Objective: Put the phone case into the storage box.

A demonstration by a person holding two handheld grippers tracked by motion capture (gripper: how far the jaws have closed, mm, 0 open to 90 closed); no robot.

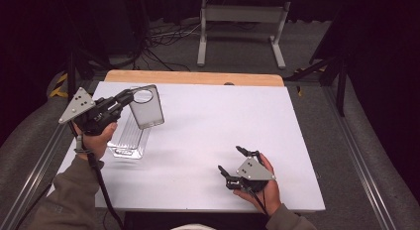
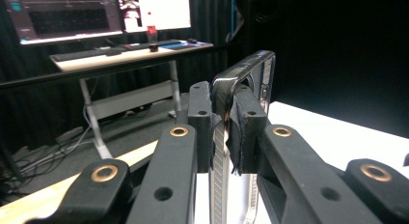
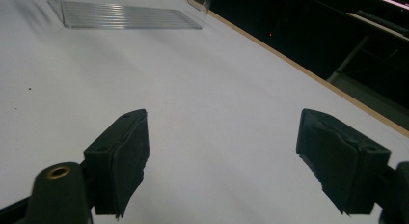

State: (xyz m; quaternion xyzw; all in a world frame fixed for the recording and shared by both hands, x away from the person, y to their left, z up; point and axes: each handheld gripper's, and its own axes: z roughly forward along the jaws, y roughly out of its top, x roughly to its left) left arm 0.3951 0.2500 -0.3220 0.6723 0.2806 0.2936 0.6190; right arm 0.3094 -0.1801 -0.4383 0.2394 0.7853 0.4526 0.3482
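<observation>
Nearest the high camera, a person's two forearms are seen entering from the bottom edge, over the white table, the largest thing in view, with a bare wooden strip along its far side. On the left part of the table, a clear ribbed tray is seen lying flat. Above its far end, a clear phone case with a dark rim and a round camera opening is held up off the table by the left gripper.

In the left gripper view, what the high view cannot settle is made plain: the case is seen edge-on, its rim pinched between the two black pads, which are pressed onto it from both sides. A desk with monitors is also shown far behind.

Near the table's front right, the right gripper is held low, well apart from the case. In the right gripper view, its jaws are shown spread wide with only bare table between them, and the tray is seen lying farther off.
</observation>
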